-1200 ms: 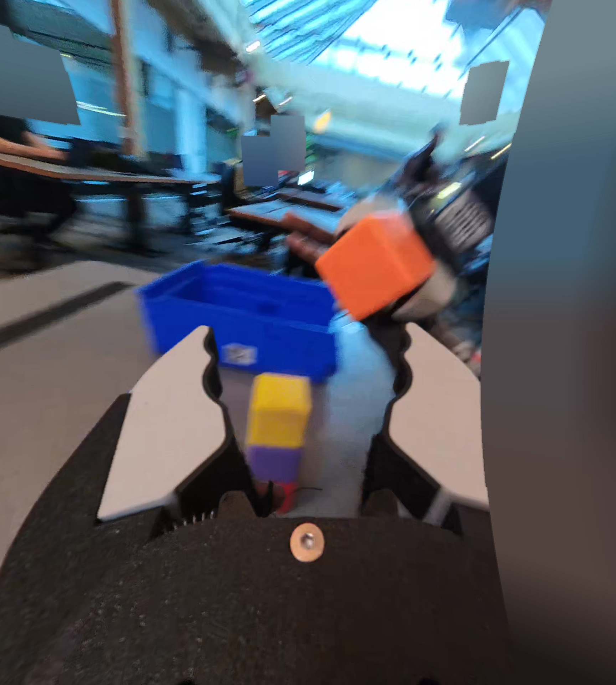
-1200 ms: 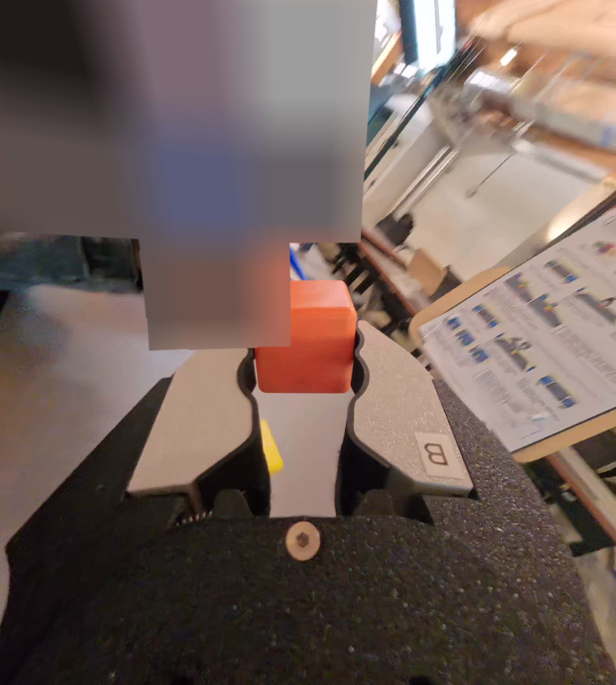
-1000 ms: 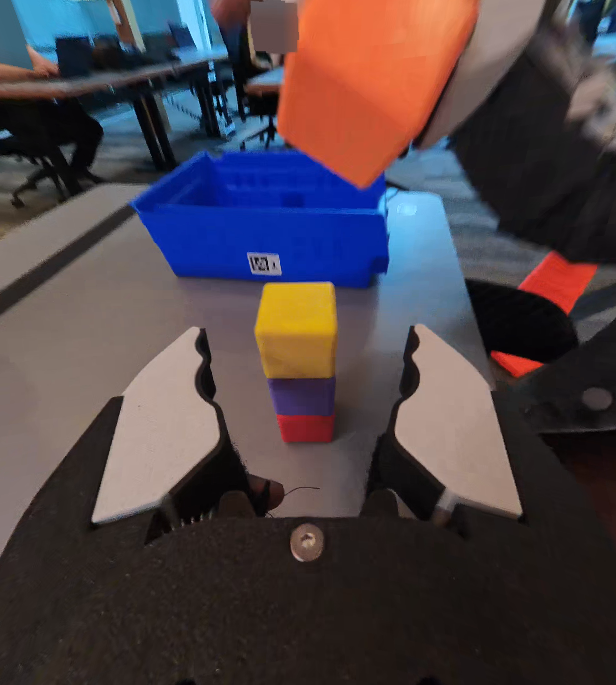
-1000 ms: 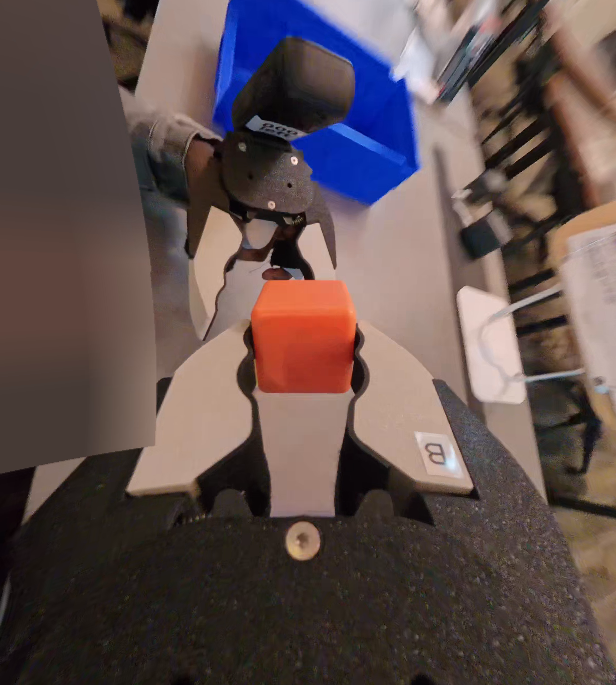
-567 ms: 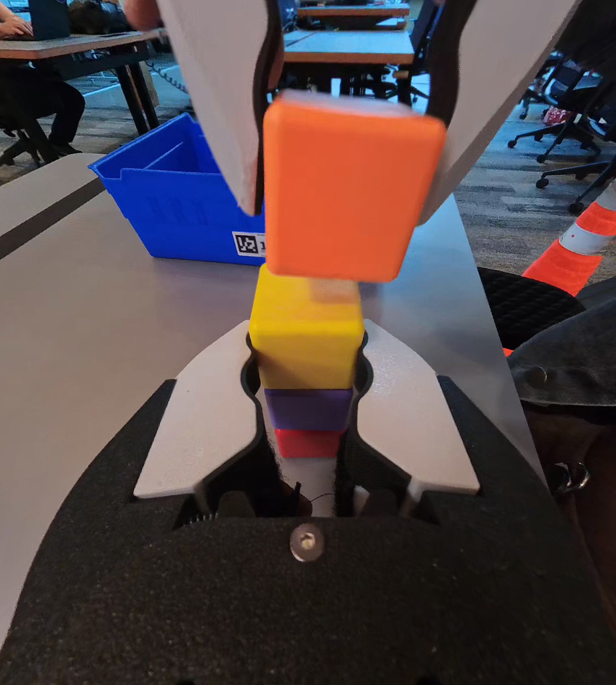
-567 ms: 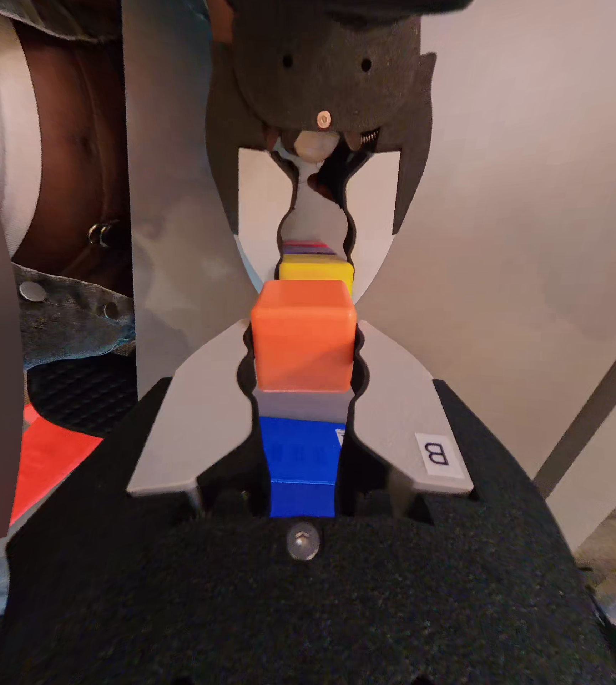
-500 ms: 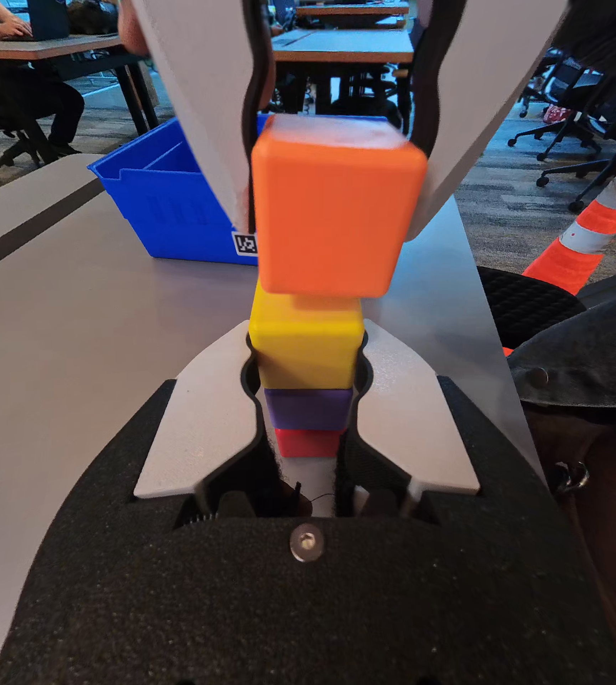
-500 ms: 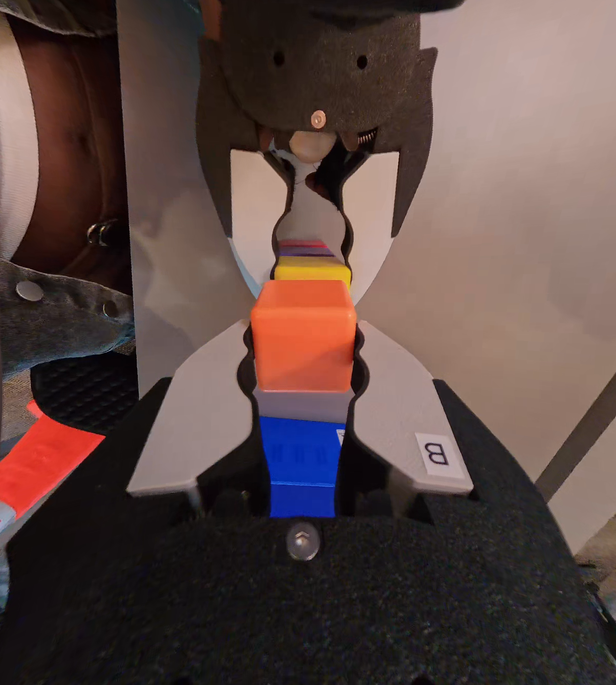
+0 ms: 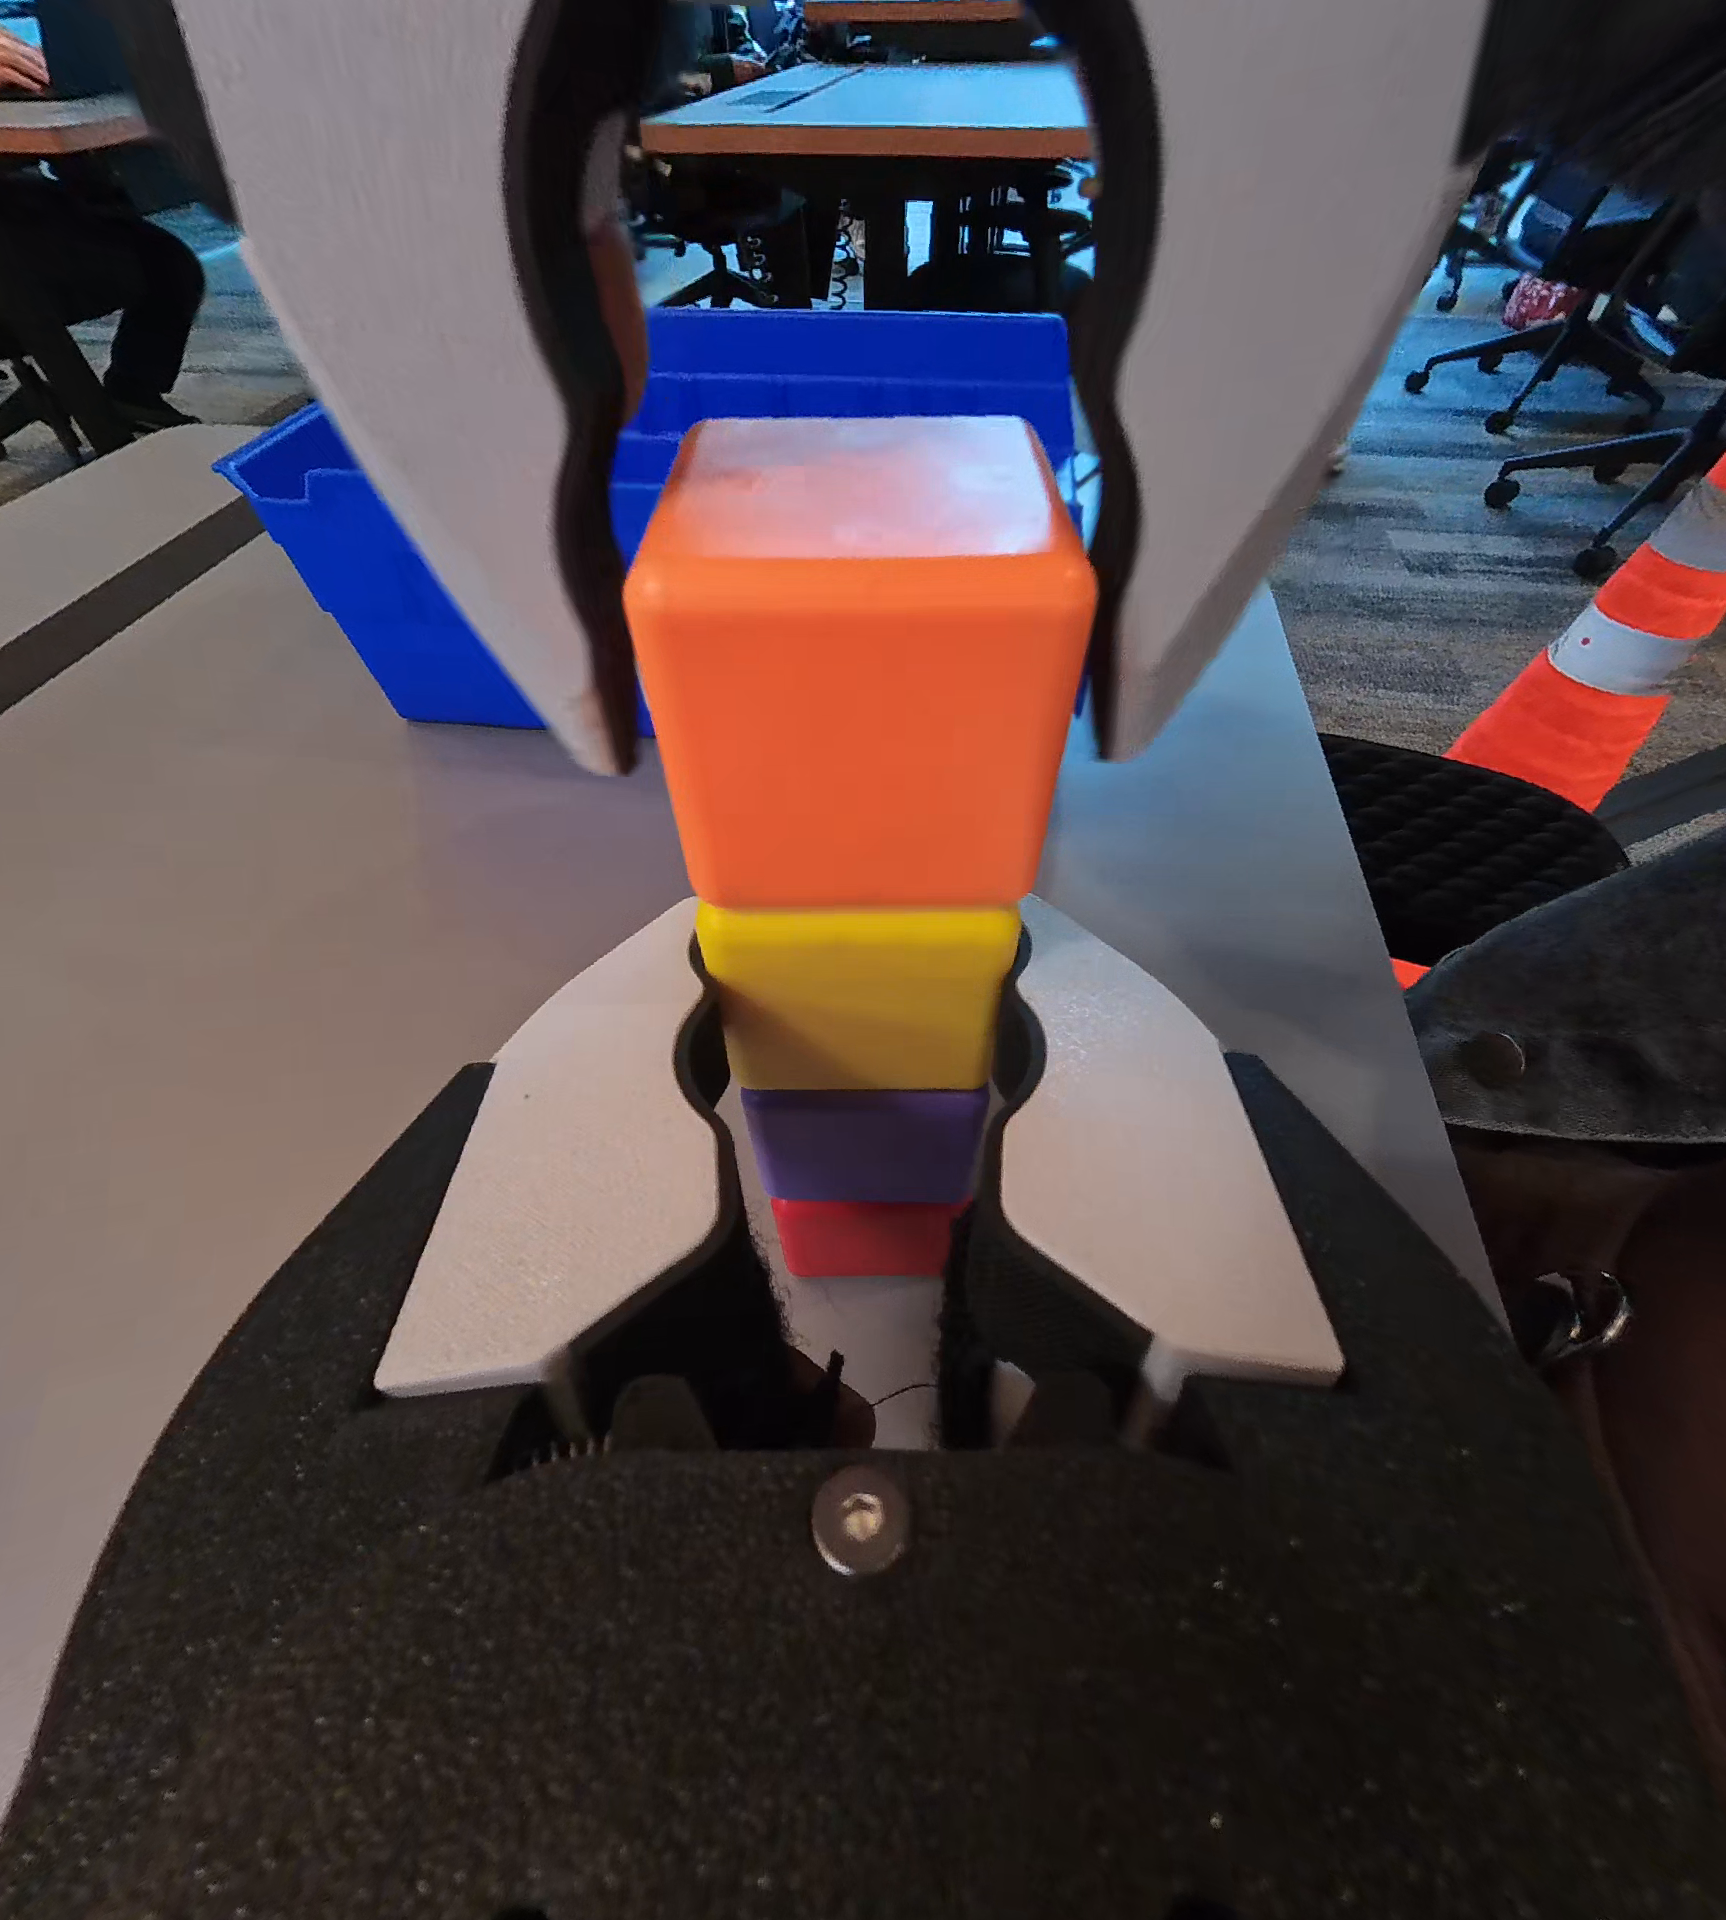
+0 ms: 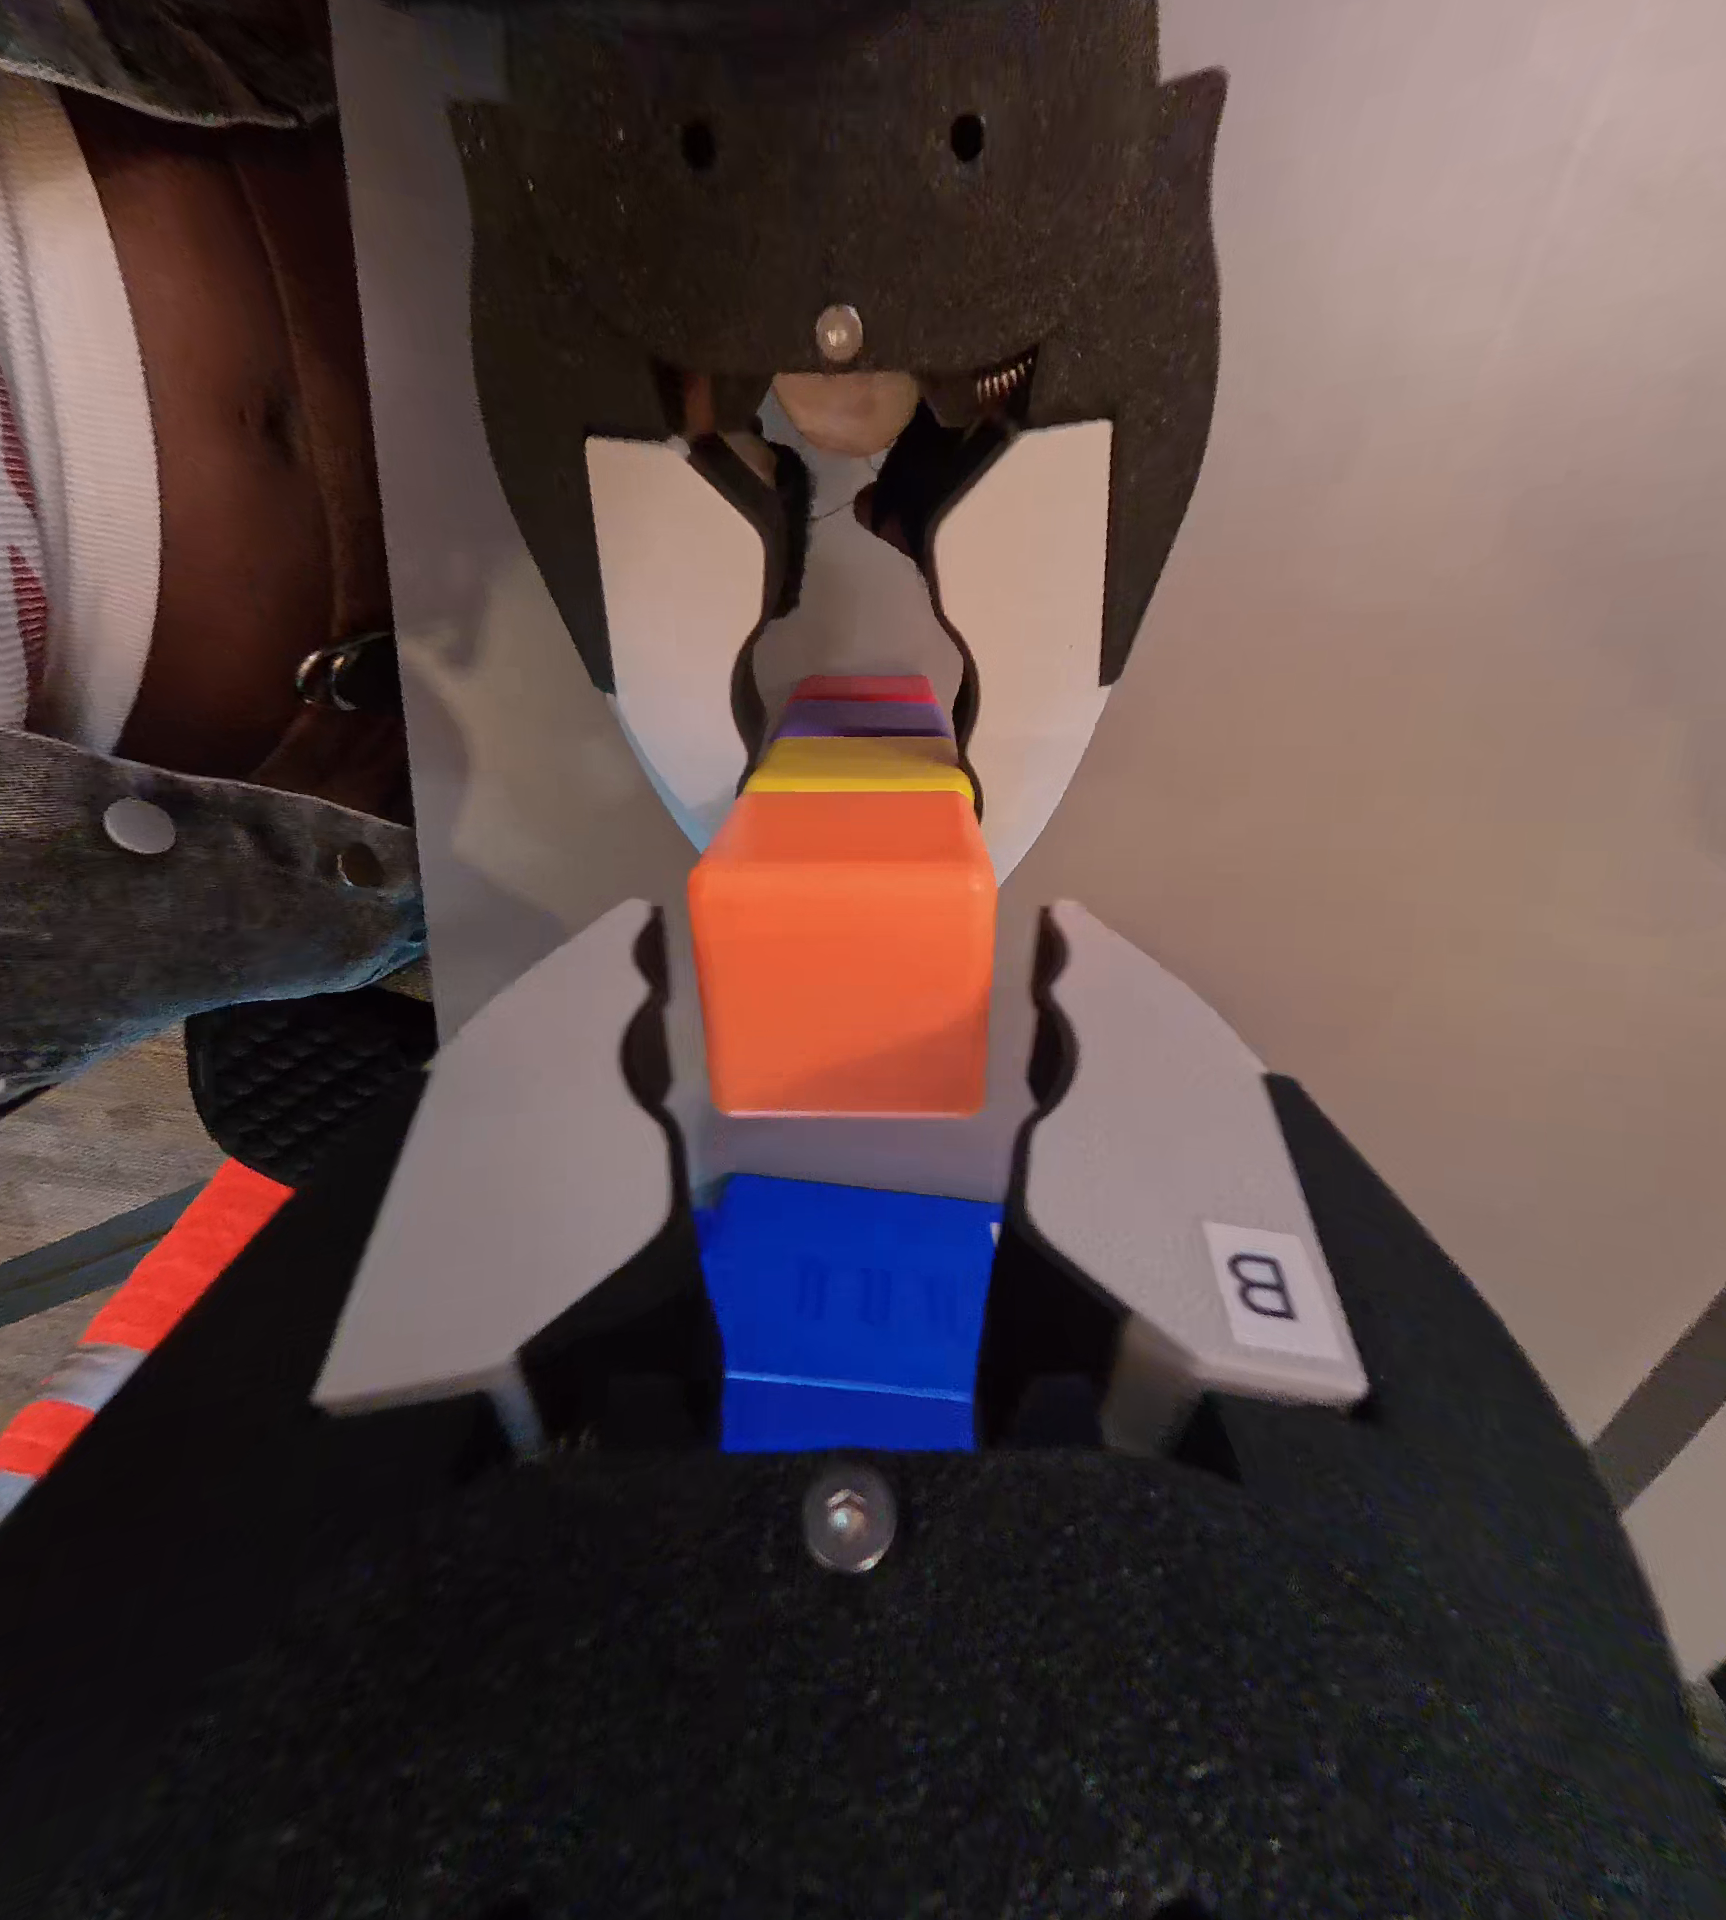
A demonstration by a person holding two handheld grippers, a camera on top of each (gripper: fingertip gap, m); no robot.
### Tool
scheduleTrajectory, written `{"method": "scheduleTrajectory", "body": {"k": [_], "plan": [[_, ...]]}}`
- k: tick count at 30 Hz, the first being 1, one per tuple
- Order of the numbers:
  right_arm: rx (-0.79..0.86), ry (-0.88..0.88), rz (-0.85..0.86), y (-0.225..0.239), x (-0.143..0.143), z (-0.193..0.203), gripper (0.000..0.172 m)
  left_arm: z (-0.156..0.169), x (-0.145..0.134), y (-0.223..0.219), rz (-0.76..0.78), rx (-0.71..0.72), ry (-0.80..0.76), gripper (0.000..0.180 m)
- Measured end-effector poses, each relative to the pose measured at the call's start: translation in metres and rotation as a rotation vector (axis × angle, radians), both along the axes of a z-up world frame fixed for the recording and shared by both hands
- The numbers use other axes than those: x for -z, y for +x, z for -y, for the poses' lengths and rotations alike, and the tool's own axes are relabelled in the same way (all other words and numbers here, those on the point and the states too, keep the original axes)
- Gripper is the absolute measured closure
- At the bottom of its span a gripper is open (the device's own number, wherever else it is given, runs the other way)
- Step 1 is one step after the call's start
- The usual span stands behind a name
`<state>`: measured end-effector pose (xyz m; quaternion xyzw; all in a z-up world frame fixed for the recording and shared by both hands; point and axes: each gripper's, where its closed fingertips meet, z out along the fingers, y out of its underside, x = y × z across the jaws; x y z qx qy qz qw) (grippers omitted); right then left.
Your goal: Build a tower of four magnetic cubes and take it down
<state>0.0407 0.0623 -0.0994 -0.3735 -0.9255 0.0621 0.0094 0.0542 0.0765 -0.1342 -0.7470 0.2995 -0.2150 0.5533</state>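
Observation:
A tower of four cubes stands on the grey table (image 9: 215, 935): red cube (image 9: 864, 1236) at the bottom, purple cube (image 9: 864, 1143), yellow cube (image 9: 859, 997), orange cube (image 9: 859, 717) on top. My left gripper (image 9: 859, 997) is shut on the yellow cube, both pads pressed on its sides. My right gripper (image 10: 843, 997) comes from above and is open: its pads stand apart from the orange cube (image 10: 843, 987) with a gap on each side. It also shows in the left wrist view (image 9: 859, 727), straddling the orange cube. The left gripper shows in the right wrist view (image 10: 854, 748).
A blue bin (image 9: 485, 582) stands on the table behind the tower; it also shows in the right wrist view (image 10: 848, 1309). An orange traffic cone (image 9: 1628, 644) stands on the floor at the right. A person's clothing (image 9: 1617, 1049) is close at the right. Office tables and chairs stand far behind. My hands' fingertips stand some 4 centimeters from each other.
My left gripper closed on the yellow cube. My right gripper lowered the orange cube onto the yellow one, then opened and let it go.

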Motion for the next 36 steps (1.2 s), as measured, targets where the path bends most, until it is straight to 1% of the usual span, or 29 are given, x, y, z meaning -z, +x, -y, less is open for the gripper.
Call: {"method": "scheduleTrajectory", "body": {"k": [2,4,7,10,13,17,21,22,23,25,26,30,31,33,36], "plan": [[0.009,-0.053,-0.017,-0.001,0.002,0.004,0.087,0.001,0.0,0.0,-0.004,0.003,-0.003,0.131],[0.032,-0.136,-0.11,-0.009,-0.004,0.01,0.071,0.002,0.0,0.0,-0.011,0.011,-0.008,0.132],[0.06,-0.264,-0.348,-0.023,-0.02,0.019,0.051,0.005,0.001,-0.001,-0.021,0.029,-0.02,0.131],[0.114,-0.38,-0.586,-0.03,-0.033,0.023,0.039,0.008,0.001,-0.004,-0.031,0.04,-0.03,0.131],[0.16,-0.469,-0.734,-0.029,-0.033,0.024,0.033,0.012,0.002,-0.011,-0.043,0.052,-0.041,0.131],[0.158,-0.551,-0.861,-0.021,-0.035,0.026,0.025,0.019,0.002,-0.02,-0.071,0.07,-0.042,0.131],[0.135,-0.661,-0.983,-0.014,-0.047,0.029,0.025,0.023,0.003,-0.028,-0.082,0.079,-0.046,0.131],[0.134,-0.677,-1.004,-0.013,-0.048,0.029,0.025,0.024,0.002,-0.029,-0.083,0.084,-0.042,0.128],[0.137,-0.688,-1.018,-0.012,-0.05,0.028,0.025,0.026,-0.001,-0.03,-0.074,0.088,-0.031,0.118],[0.132,-0.702,-1.04,-0.01,-0.052,0.027,0.025,0.03,-0.013,-0.032,-0.044,0.1,0.007,0.105],[0.128,-0.705,-1.058,-0.01,-0.054,0.026,0.025,0.033,-0.021,-0.034,-0.026,0.101,0.041,0.095],[0.108,-0.716,-1.128,-0.007,-0.062,0.028,0.025,0.045,-0.057,-0.048,0.04,0.08,0.193,0.045],[0.101,-0.718,-1.14,-0.005,-0.064,0.03,0.025,0.049,-0.065,-0.051,0.048,0.076,0.231,0.036],[0.095,-0.714,-1.162,-0.003,-0.065,0.031,0.025,0.059,-0.078,-0.055,0.071,0.087,0.288,0.034],[0.114,-0.678,-1.186,-0.004,-0.064,0.027,0.025,0.07,-0.093,-0.06,0.11,0.098,0.333,0.035]]}}
